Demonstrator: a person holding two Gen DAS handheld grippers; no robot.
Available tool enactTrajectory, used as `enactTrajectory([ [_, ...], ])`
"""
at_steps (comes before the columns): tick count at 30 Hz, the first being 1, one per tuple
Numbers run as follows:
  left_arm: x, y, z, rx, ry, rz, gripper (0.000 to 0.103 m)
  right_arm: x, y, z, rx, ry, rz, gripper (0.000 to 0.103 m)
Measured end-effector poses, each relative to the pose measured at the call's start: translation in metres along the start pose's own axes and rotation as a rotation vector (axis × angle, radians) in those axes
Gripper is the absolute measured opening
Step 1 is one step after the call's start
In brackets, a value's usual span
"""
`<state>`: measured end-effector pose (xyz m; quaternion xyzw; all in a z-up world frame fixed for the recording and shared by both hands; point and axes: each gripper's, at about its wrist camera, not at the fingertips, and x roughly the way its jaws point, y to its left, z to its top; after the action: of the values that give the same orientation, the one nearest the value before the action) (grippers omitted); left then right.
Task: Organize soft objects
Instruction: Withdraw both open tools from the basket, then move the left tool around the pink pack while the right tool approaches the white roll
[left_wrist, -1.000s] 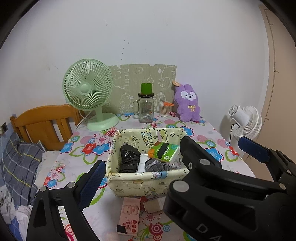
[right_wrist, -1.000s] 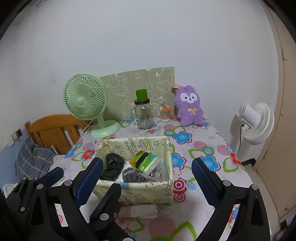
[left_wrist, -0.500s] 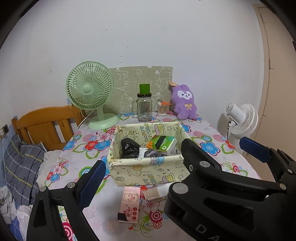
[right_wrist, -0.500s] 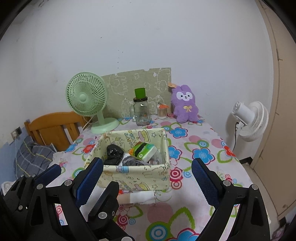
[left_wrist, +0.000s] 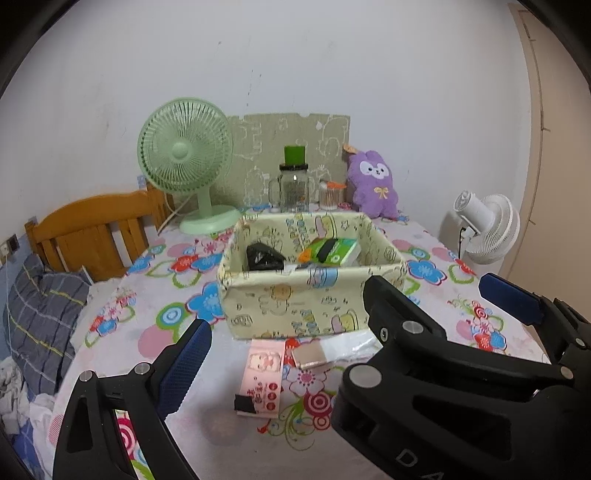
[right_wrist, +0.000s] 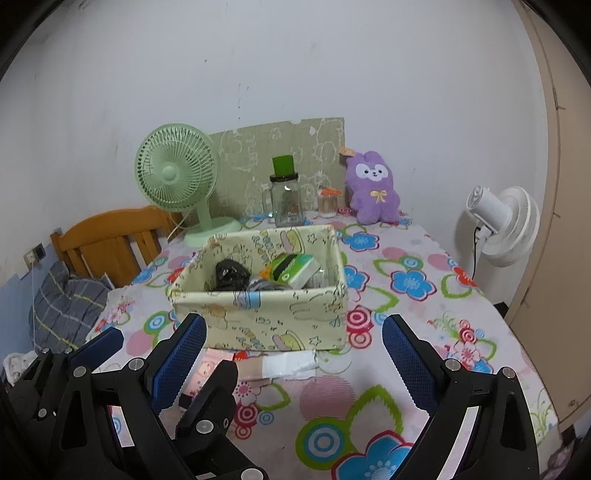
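Right wrist view: the fabric basket already holds several items, while the pink packet and a white pack wait on the table; both hand-held grippers, right and left, gape wide, empty.

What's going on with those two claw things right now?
Left gripper open, empty. Right gripper open, empty. Fabric basket holds soft items; pink packet and white packet lie before it. Nothing blocking.
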<state>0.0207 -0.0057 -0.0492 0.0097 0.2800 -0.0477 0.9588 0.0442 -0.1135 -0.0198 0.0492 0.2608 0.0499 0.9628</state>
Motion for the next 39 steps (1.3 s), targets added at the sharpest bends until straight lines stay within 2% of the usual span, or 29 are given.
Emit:
enactTrajectory([
  [12, 0.022, 0.014, -0.027, -0.037, 0.069, -0.011, 0.097, 0.022, 0.008, -0.028, 0.006, 0.044, 0.016, 0.098],
  [27, 0.071, 0.031, -0.043, -0.068, 0.213, 0.009, 0.09, 0.076, 0.014, -0.046, 0.007, 0.179, 0.011, 0.098],
  [34, 0.091, 0.036, -0.044, -0.071, 0.278, 0.003, 0.076, 0.096, 0.014, -0.048, 0.014, 0.227, 0.016, 0.098],
  [39, 0.1, 0.037, -0.045, -0.094, 0.302, -0.004, 0.07, 0.104, 0.013, -0.048, 0.017, 0.241, 0.012, 0.098],
])
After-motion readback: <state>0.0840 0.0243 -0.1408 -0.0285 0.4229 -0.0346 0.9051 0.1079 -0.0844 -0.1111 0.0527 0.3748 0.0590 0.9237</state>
